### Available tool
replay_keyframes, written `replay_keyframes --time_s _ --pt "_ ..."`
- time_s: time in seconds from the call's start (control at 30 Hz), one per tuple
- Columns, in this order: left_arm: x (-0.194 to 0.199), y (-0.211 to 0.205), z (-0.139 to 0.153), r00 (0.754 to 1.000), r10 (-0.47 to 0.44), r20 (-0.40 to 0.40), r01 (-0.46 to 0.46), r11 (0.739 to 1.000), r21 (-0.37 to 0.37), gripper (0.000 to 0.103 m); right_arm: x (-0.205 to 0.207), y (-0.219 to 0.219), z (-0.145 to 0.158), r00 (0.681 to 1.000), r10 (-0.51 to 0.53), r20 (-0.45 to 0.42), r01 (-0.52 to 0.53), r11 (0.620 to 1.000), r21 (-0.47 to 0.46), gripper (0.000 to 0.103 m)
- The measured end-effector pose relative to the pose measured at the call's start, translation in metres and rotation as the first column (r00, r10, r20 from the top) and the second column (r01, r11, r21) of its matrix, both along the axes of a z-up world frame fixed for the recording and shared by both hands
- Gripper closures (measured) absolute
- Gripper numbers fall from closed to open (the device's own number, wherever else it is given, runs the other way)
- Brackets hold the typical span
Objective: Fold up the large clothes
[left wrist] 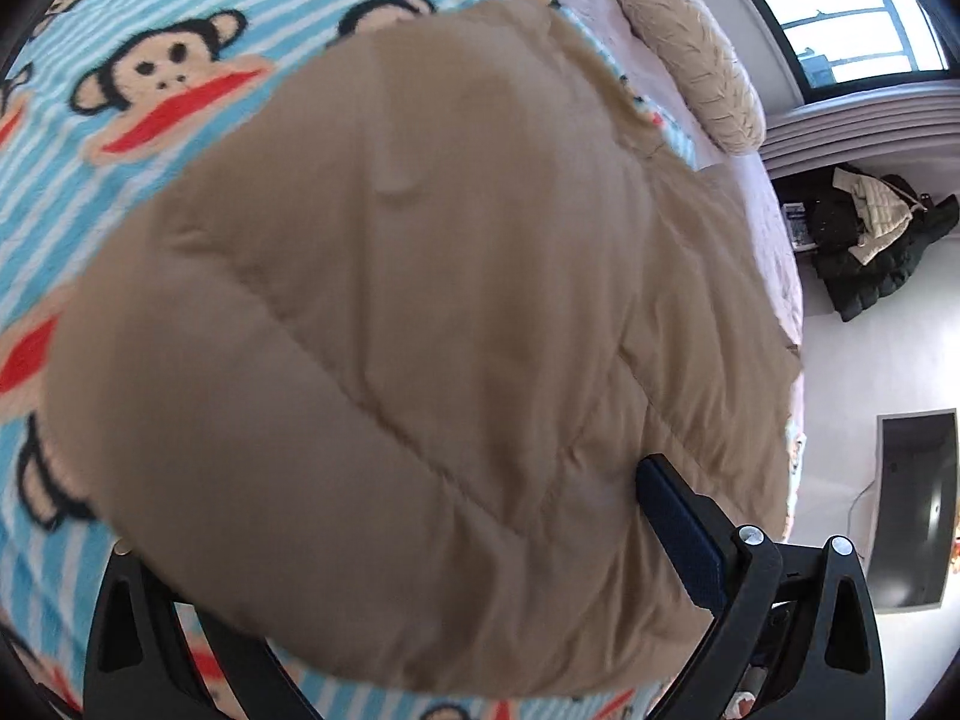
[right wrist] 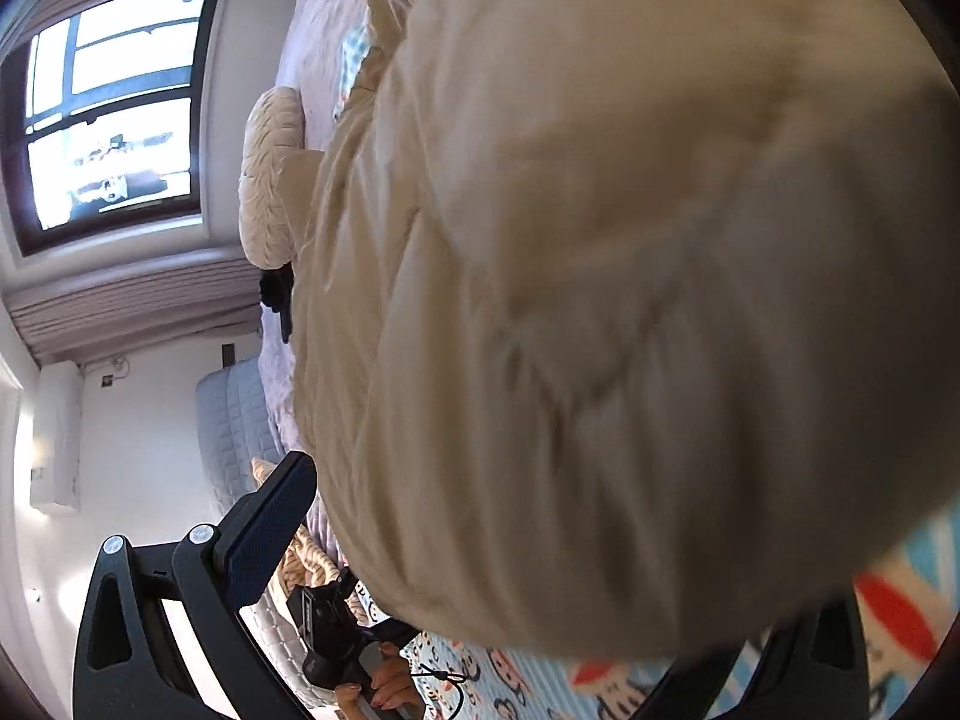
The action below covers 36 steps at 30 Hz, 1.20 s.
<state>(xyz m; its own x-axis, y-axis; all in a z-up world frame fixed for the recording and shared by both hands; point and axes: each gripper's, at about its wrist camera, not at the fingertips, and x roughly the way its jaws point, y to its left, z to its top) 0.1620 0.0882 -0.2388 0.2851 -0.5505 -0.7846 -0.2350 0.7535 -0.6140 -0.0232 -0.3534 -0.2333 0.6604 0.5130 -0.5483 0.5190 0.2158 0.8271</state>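
A large beige quilted puffer coat (left wrist: 420, 330) lies on a bed and fills most of both views; it also shows in the right wrist view (right wrist: 630, 300). My left gripper (left wrist: 384, 546) has its jaws apart with a thick fold of the coat bulging between them; the right finger's blue pad (left wrist: 684, 534) presses the coat's side, the left finger is hidden under fabric. My right gripper (right wrist: 540, 558) likewise straddles a bulge of the coat; its left blue pad (right wrist: 270, 528) shows, the right finger is blurred beneath the coat.
The bed carries a blue striped monkey-print blanket (left wrist: 150, 90). A cream pillow (left wrist: 690, 54) lies at the bed's far end. Dark jackets (left wrist: 870, 240) are piled by the wall under a window (left wrist: 852, 18). A TV (left wrist: 912, 510) stands at right.
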Motion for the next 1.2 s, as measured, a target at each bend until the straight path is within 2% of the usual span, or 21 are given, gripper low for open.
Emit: replay_keyframes --time_s 0.07,0.1,0.13,0.17,0.2,0.23,0.3,0.33,0.4,0.43,0.5,0.67,0.83,1.03,1.13,1.2 --pt "0.003 -0.002 -0.002 1.0 0.018 0.004 -0.019 1.0 0.014 0.002 0.001 -0.003 -0.008 1.0 -0.012 -0.01 0.012 1.0 0.006 0.0" --pt "0.003 -0.004 -0.001 1.0 0.024 0.008 -0.024 0.999 0.025 0.008 -0.001 -0.003 -0.011 1.0 -0.019 -0.011 0.019 1.0 0.011 0.0" --pt "0.003 -0.003 -0.005 0.999 0.028 0.017 -0.029 0.999 0.045 0.015 -0.003 -0.004 -0.012 1.0 -0.03 -0.01 0.03 0.999 0.017 0.0" --pt "0.001 -0.004 0.0 0.999 0.023 0.033 -0.026 0.997 0.072 0.028 -0.005 -0.004 -0.011 0.999 -0.037 -0.009 0.038 0.999 0.022 0.0" --pt "0.001 -0.005 0.003 0.999 0.018 0.042 -0.022 0.996 0.086 0.041 -0.007 -0.004 -0.011 0.999 -0.045 -0.016 0.046 0.999 0.025 0.006" --pt "-0.001 -0.006 0.009 0.998 0.007 0.059 -0.013 0.994 0.11 0.047 -0.01 -0.006 -0.012 0.997 -0.058 -0.046 0.059 0.998 0.025 0.024" --pt "-0.004 -0.007 0.022 0.995 -0.031 0.09 0.015 0.985 0.171 0.067 -0.015 -0.008 -0.016 0.995 -0.07 -0.068 0.074 0.996 0.052 0.046" --pt "-0.007 -0.013 0.032 0.991 -0.068 0.115 0.04 0.971 0.234 0.071 -0.018 -0.009 -0.016 0.995 -0.085 -0.06 0.088 0.994 0.063 0.058" --pt "-0.008 -0.024 0.046 0.981 -0.128 0.147 0.074 0.941 0.33 0.081 -0.021 -0.009 -0.01 0.996 -0.08 -0.045 0.082 0.995 0.051 0.07" --pt "-0.011 -0.031 0.056 0.972 -0.165 0.167 0.09 0.92 0.38 0.082 -0.022 -0.007 -0.004 0.997 -0.07 -0.034 0.071 0.997 0.034 0.075" --pt "-0.019 -0.033 0.068 0.961 -0.201 0.192 0.105 0.902 0.418 0.084 -0.023 -0.005 0.006 0.999 -0.051 -0.014 0.051 0.999 0.012 0.079" --pt "-0.041 -0.031 0.093 0.947 -0.228 0.226 0.114 0.898 0.424 0.085 -0.038 -0.002 0.027 1.0 -0.005 0.022 0.005 1.0 -0.012 0.082" --pt "-0.092 -0.02 0.105 0.941 -0.252 0.224 0.135 0.891 0.434 0.085 -0.07 0.003 0.036 0.999 0.043 0.015 -0.043 0.999 -0.002 0.082" --pt "-0.161 -0.003 0.107 0.943 -0.28 0.179 0.185 0.889 0.418 0.085 -0.126 0.015 0.04 0.998 0.055 -0.018 -0.054 0.998 0.016 0.082" --pt "-0.2 0.014 0.098 0.947 -0.294 0.131 0.226 0.896 0.382 0.085 -0.158 0.023 0.045 0.997 0.066 -0.032 -0.066 0.998 0.004 0.082" --pt "-0.223 0.024 0.091 0.942 -0.319 0.103 0.261 0.892 0.37 0.085 -0.175 0.03 0.046 0.997 0.064 -0.044 -0.064 0.998 0.0 0.082"
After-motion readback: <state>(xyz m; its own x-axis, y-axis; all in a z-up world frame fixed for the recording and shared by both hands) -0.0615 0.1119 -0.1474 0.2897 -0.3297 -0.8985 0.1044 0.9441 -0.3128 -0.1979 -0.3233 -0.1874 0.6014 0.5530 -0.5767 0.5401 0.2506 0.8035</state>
